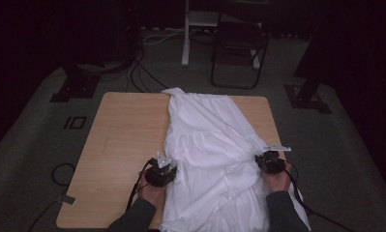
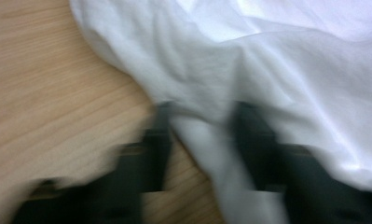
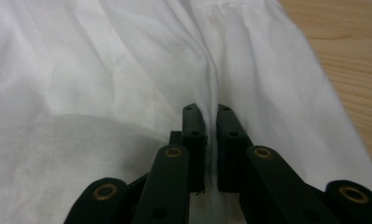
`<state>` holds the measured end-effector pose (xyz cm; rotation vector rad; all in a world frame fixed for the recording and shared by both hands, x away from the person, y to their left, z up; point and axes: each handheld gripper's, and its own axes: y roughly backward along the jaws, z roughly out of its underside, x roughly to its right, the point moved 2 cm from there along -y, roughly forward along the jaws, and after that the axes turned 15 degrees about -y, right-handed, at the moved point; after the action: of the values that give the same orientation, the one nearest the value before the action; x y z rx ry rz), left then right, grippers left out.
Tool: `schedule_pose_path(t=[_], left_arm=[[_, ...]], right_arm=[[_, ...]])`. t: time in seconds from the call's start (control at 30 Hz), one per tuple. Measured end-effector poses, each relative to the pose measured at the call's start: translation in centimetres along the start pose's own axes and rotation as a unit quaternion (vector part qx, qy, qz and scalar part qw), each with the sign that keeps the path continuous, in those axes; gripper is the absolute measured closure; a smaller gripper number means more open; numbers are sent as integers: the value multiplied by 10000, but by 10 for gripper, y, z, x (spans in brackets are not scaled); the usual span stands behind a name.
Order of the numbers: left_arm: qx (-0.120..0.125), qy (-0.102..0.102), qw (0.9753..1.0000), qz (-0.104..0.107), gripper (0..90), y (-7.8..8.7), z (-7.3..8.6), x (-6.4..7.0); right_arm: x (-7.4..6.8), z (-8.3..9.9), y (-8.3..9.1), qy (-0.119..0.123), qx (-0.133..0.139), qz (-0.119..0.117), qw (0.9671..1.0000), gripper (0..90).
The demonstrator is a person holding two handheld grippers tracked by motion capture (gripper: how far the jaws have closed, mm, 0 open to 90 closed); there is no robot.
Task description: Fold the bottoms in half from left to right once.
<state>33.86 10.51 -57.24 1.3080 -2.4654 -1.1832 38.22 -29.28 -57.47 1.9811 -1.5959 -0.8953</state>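
One white dress (image 1: 207,145) lies on the right half of the wooden table (image 1: 118,145), pinched in the right gripper (image 3: 210,112) while the left gripper (image 2: 200,116) sits spread around a fold, so I think it should squeeze next.

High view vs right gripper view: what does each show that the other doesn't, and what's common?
High view alone: the whole wooden table, the left gripper at the left edge of the white garment, the person's hands and sleeves, a folding chair and cables on the floor beyond.

Right gripper view alone: the right gripper up close, jaws nearly together with a ridge of white cloth pinched between them, creases running away from the pinch.

Both: the white garment on the wooden tabletop, and the right gripper at the garment's right side.
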Motion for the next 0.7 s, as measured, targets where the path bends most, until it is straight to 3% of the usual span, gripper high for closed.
schedule_pose_path(t=[0.07, 0.13, 0.17, 0.2, 0.23, 0.37, 0.47, 0.6, 0.7], left_arm=[[-100, -141, 9997, -190, 876, -2, -1, -3], [-162, -163, 9990, -375, 884, -3, -1, -10], [-176, -85, 9989, -434, 889, -4, 0, -15], [-210, 61, 9981, -579, 892, -5, 3, -29], [-210, 61, 9981, -579, 893, -5, 3, -29], [-328, 432, 9948, -860, 894, -6, 13, -63], [-429, 652, 9913, -1057, 895, -5, 20, -87], [-563, 966, 9840, -1390, 895, -4, 29, -117], [-557, 1282, 9795, -1449, 896, -1, 38, -134]], right_arm=[[-4, 2, 0, -22, -25, -93, 10000, 837], [-7, 3, 0, -31, -37, -142, 9999, 837], [-9, 4, 0, -16, -26, -185, 9998, 837], [-17, 5, -1, 54, -43, -239, 9997, 836], [-17, 5, -1, 54, -43, -239, 9997, 836], [-33, 5, -6, 162, -94, -398, 9990, 831], [-53, 3, -13, 281, -136, -523, 9981, 822], [-70, 1, -21, 368, -157, -674, 9969, 799], [-86, -1, -26, 492, -205, -779, 9955, 757]])
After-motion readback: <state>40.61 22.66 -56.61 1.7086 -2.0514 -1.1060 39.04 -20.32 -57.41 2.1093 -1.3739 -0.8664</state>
